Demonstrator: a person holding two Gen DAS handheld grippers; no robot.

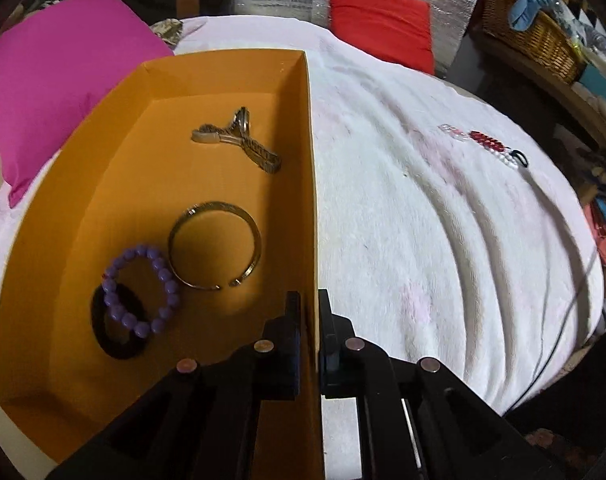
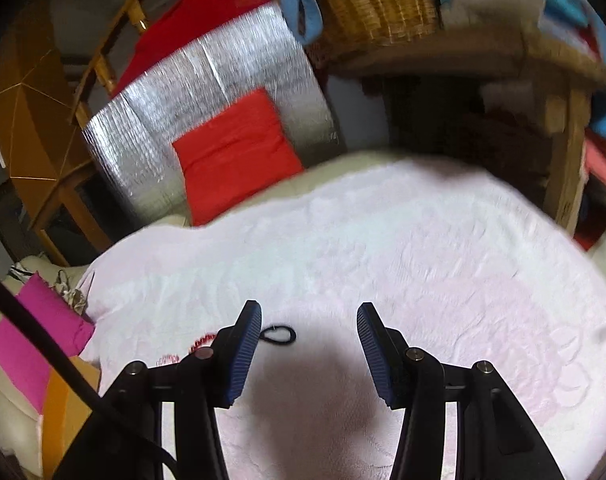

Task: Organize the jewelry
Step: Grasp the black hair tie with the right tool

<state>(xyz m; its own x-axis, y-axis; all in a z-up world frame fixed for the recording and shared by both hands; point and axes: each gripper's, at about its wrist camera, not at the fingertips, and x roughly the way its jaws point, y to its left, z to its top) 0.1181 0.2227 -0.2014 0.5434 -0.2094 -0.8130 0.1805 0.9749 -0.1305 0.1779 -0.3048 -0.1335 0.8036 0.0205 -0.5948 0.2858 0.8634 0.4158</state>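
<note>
The left gripper [image 1: 310, 300] is pinching the right-hand wall of the orange cardboard box [image 1: 103, 200], its 2 jaws clamped on that wall, while 4 pieces are lying inside: a purple bead bracelet [image 1: 143, 292] overlapping a black hair tie [image 1: 103, 332], a gold cuff bangle [image 1: 215, 250] and a metal-band watch [image 1: 239, 140]. The right gripper [image 2: 309, 322] is hovering over the white blanket [image 2: 423, 260] with jaws wide apart and holding nothing, and a red-and-white beaded strand [image 1: 487, 146] is lying on the blanket, well apart from the box.

White fuzzy blanket [image 2: 383, 240] over the bed, red cushion [image 2: 239, 152] against silver foil panel [image 2: 207, 76], wicker basket [image 2: 375, 4] on wooden shelf, pink pillow [image 1: 59, 76] off left.
</note>
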